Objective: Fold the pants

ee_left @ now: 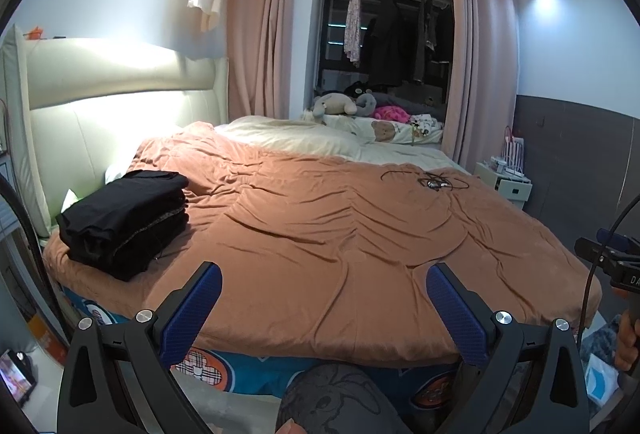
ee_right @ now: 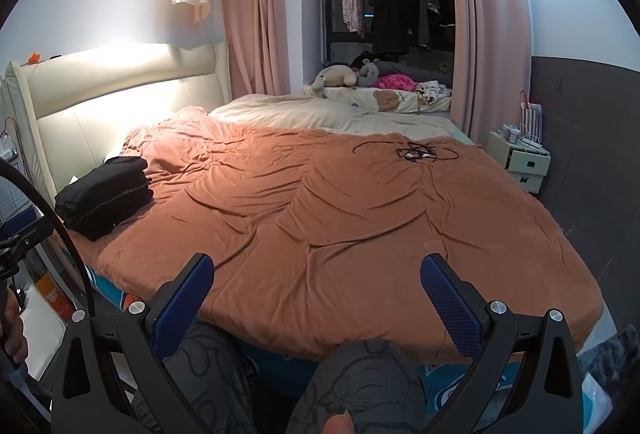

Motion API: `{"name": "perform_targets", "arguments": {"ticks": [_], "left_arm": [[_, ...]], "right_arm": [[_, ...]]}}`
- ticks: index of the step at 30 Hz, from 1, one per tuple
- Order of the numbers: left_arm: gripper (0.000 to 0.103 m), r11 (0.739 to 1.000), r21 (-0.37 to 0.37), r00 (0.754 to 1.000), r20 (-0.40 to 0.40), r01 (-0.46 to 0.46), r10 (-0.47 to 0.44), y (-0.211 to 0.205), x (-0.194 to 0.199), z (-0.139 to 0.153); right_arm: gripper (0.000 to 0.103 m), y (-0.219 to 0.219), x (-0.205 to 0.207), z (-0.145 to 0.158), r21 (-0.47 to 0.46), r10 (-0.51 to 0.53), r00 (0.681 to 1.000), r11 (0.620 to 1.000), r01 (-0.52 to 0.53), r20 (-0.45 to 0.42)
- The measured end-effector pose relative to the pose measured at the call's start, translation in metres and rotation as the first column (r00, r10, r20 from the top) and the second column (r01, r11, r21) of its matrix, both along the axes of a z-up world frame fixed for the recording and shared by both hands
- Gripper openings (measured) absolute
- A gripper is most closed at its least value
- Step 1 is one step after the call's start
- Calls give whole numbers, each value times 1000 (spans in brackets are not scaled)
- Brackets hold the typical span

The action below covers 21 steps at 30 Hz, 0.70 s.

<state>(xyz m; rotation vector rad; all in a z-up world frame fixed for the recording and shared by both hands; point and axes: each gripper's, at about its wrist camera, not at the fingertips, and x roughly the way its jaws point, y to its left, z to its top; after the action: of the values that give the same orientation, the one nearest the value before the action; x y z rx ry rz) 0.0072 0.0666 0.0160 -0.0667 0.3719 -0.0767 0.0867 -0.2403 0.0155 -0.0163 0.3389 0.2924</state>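
A stack of folded black pants (ee_left: 126, 220) (ee_right: 105, 195) lies at the left end of the bed, near the headboard, on the orange-brown blanket (ee_left: 320, 234) (ee_right: 320, 202). My left gripper (ee_left: 323, 276) is held open at the bed's near edge, well to the right of the stack, nothing between its blue pads. My right gripper (ee_right: 317, 268) is open too, back from the near edge over the blanket, and holds nothing. Neither gripper touches the pants.
A tangle of black cable (ee_left: 430, 183) (ee_right: 412, 152) lies on the far right of the blanket. Plush toys (ee_left: 340, 104) sit on the window ledge. A white nightstand (ee_right: 520, 158) stands right of the bed. The person's patterned trouser knees (ee_right: 360, 386) are below the grippers.
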Motion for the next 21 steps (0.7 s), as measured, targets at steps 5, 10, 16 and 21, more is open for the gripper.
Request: {"name": "perform_targets", "arguments": {"ticks": [5,10,16,21], "left_arm": [[103,1000,2,1000,-3,6,-6,-2,0,-1],[103,1000,2,1000,0,7,-7,-3,-2,-1],[103,1000,3,1000,-1,7,-7,-2,-2,-1],[103,1000,3,1000,-1,7,-7,-3,-2,-1]], "right_arm": [[103,0,0,1,0,-1,1000,1000,1,1],[103,-1,2,0,5,-1,1000,1000,1,-5],[103,0,0,1,6,1,1000,1000,-1,-4],[103,0,0,1,5,1,1000,1000,-1,-4]]}}
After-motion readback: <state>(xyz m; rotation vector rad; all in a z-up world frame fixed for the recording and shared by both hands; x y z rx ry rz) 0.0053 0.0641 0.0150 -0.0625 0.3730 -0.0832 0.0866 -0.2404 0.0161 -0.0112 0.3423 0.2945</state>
